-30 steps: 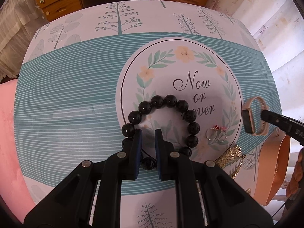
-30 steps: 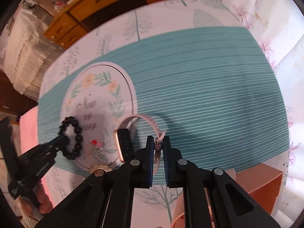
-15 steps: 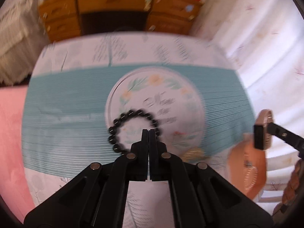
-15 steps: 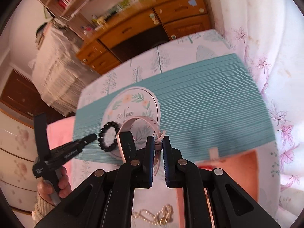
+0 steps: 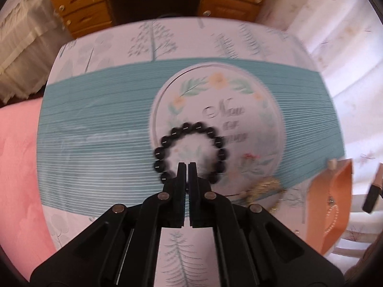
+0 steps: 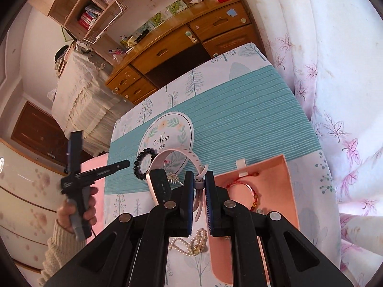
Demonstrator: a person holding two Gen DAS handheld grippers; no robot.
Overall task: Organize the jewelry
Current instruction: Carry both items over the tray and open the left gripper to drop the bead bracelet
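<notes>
A black bead bracelet (image 5: 165, 141) lies flat on the round print of the tablecloth. My left gripper (image 5: 187, 167) is shut just above its near side, and the nearest beads are hidden behind the fingertips. From the right wrist view, the left gripper (image 6: 128, 162) ends beside the bracelet (image 6: 140, 165). My right gripper (image 6: 199, 181) is shut on the pale pink strap of a smart band (image 6: 159, 184), held in the air near the open pink box (image 6: 275, 167). That band (image 5: 373, 191) shows at the right edge of the left wrist view.
A red bracelet (image 6: 241, 186) lies in the pink box. On the cloth are a pearl necklace (image 6: 191, 241), a gold comb (image 6: 173, 177) and small rings (image 6: 165, 161). A hand (image 6: 79, 205) holds the left gripper. A pink cushion (image 5: 16, 167) lies left, curtains right.
The left jaws closed from a narrow gap over the bracelet's beads and the gripper rose; the bracelet stayed on the cloth. The right gripper lifted the smart band off the table toward the pink box.
</notes>
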